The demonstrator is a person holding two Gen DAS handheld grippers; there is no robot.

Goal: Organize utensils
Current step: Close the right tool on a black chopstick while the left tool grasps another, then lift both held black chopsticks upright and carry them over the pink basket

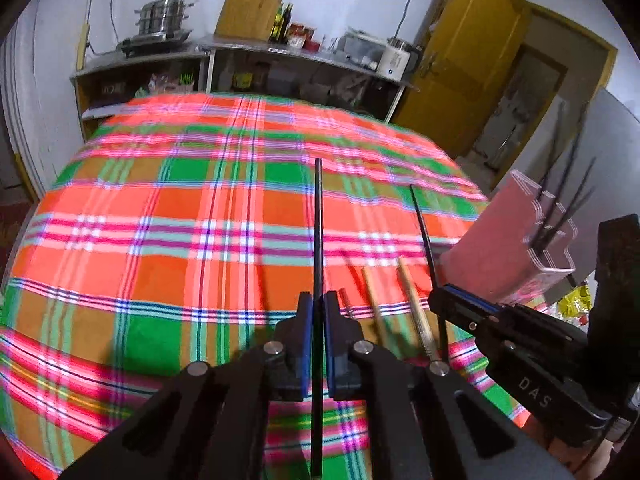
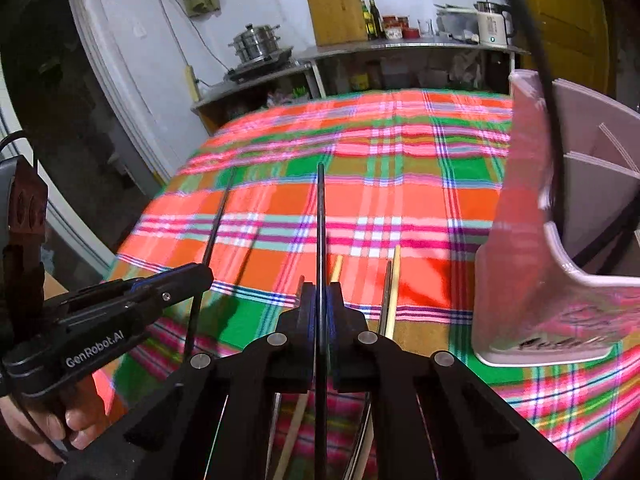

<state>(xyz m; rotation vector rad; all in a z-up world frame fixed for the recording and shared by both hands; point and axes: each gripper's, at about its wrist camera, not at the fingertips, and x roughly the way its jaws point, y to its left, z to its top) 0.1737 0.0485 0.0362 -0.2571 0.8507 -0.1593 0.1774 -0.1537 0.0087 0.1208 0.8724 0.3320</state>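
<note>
Left gripper (image 1: 319, 312) is clamped on a black chopstick (image 1: 318, 216), which runs straight out between the pads and up over the plaid tablecloth (image 1: 160, 220); right gripper (image 2: 320, 300) is likewise closed on a second black chopstick (image 2: 320, 220), pointing fwd along its fingers. In left view the right gripper sits just to the right w/ its stick angled up; in right view the left gripper sits low at left. Two wooden chopsticks (image 1: 414, 300) lie on the cloth betw. the grippers, side by side, w/ a reddish stick (image 1: 346, 300) next to them. Pink utensil holder (image 2: 532, 248) stands upright on the cloth at right, divided into compartments; several black chopsticks (image 1: 560, 200) already stand in it, tilted. Shelf unit (image 1: 240, 64) along back wall holds a steel pot (image 1: 164, 16).
</note>
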